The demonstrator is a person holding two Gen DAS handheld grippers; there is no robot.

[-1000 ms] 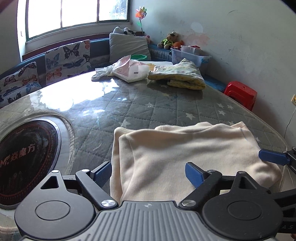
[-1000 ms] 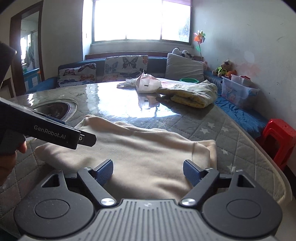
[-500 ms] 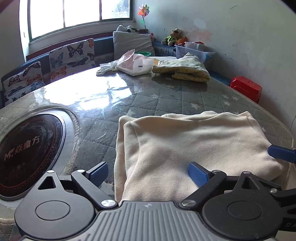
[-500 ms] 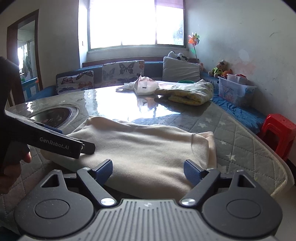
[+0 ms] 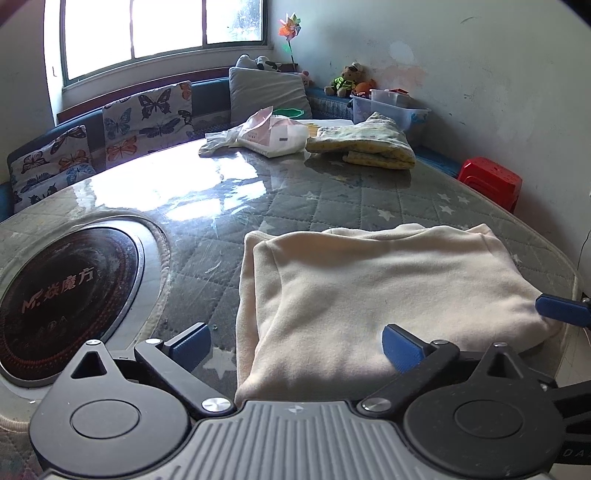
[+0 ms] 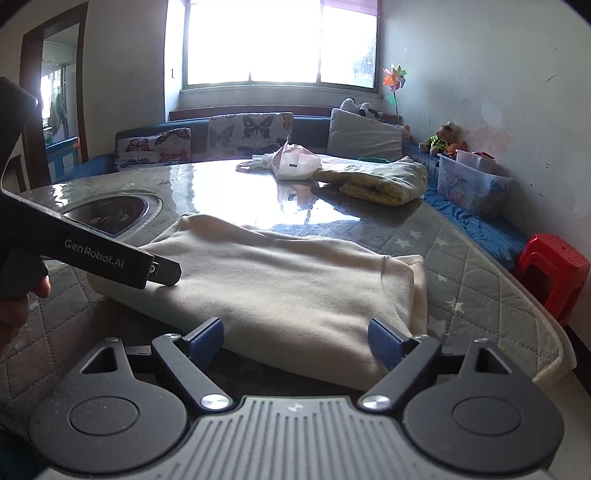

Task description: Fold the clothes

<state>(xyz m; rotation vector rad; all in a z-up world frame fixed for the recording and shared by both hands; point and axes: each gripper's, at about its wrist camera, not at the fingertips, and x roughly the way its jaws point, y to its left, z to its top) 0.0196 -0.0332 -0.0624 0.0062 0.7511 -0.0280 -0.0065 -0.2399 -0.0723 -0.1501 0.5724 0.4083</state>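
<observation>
Left wrist only: the black round cooktop [image 5: 55, 299] set into the bench at far left, printed lettering readable; the right gripper shows just 1 blue fingertip at the right edge.
Right wrist only: an open doorway [image 6: 55, 110] at far left, a person's hand [image 6: 14, 302] on the left gripper's handle, and its black arm marked "GenRobot.AI" lying over the garment's left end.
Left gripper [image 5: 295, 345]: fingers released and opening; the garment's near left corner lies between them, pads not pressing it.
Right gripper [image 6: 295, 341]: fingers released and opening; the garment's near edge sits between them, unpinched.
Cream garment [image 5: 388, 291]: folded into a flat rectangle on the near right part of the bench, a sleeve fold along its left side.
Bench [image 5: 295, 199]: grey quilted cover with white stars under a glossy sheet, window glare across the middle.
Far side: a white plastic bag [image 5: 273, 134], then a folded yellow blanket [image 5: 365, 146] just beside it.
Room: butterfly cushions [image 5: 147, 114], a grey pillow [image 5: 266, 92], a pinwheel [image 5: 290, 29], a teddy bear [image 5: 349, 79], a clear storage bin [image 5: 391, 107], 1 red stool [image 5: 491, 182] by the right wall.
</observation>
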